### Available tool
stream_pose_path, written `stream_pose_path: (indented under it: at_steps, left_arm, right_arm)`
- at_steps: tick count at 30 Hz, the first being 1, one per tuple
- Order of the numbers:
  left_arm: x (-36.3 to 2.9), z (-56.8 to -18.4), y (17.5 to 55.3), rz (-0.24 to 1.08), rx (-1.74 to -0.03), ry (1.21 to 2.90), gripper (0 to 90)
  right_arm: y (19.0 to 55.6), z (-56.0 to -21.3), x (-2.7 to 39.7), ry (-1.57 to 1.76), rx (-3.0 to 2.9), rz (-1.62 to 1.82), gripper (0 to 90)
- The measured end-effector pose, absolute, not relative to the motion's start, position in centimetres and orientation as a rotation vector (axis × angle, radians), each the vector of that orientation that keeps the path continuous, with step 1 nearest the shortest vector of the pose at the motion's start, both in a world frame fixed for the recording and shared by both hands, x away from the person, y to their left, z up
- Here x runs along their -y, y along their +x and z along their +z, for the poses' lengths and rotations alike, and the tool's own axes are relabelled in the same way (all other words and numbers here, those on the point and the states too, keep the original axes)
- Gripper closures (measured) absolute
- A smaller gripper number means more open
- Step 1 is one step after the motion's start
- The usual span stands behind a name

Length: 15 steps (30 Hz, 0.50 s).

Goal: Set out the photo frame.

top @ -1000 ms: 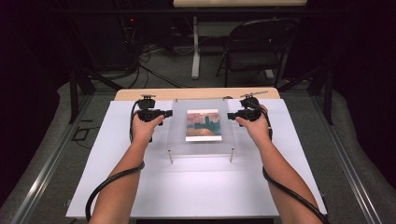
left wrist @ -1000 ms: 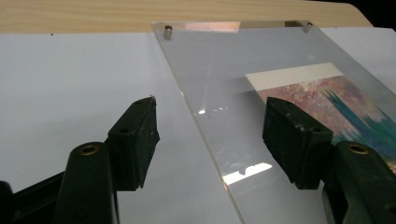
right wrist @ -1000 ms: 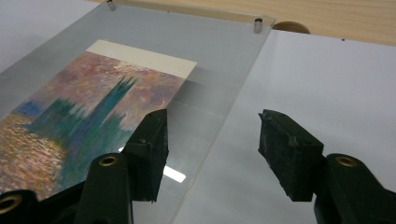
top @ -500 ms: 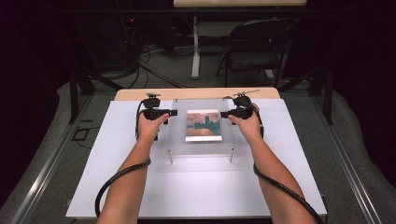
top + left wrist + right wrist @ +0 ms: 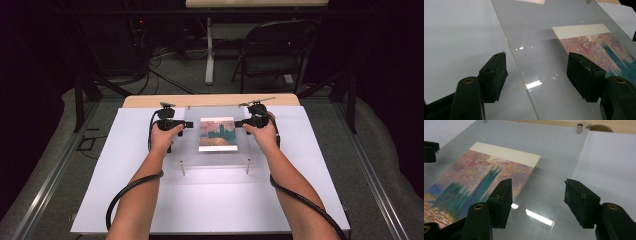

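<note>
On the white table [image 5: 150, 200], mid-far: clear acrylic frame [image 5: 216, 155] lies flat with a painted picture [image 5: 218, 134] under its sheet.
Left gripper [image 5: 187, 124]: jaws apart, just been opening; they straddle the frame's left edge [image 5: 519, 65], pads not pressing.
Right gripper [image 5: 239, 123]: jaws apart, just been opening; they straddle the right edge [image 5: 564, 182], no contact seen.
Key relation: frame lies between the grippers, each edge running near-to-far, squarely across each jaw gap.
Nearer hand: neither; both sit level at opposite edges.
Judged next move: close both on the edges together.
</note>
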<state>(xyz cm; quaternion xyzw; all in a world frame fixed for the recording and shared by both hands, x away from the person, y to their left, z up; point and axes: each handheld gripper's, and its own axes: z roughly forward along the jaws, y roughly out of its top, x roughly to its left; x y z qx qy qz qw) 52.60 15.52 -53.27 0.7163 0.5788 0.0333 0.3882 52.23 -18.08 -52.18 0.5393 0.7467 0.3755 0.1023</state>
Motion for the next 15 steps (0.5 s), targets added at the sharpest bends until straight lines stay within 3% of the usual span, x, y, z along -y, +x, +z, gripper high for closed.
stream_pose_path:
  at_steps: [15]
  left_arm:
    - [-15.1, -53.6, 52.7, -0.008, -1.495, 1.835, 32.8]
  right_arm:
    - [52.5, -53.2, 19.3, 1.719, -2.227, 1.178, 38.6]
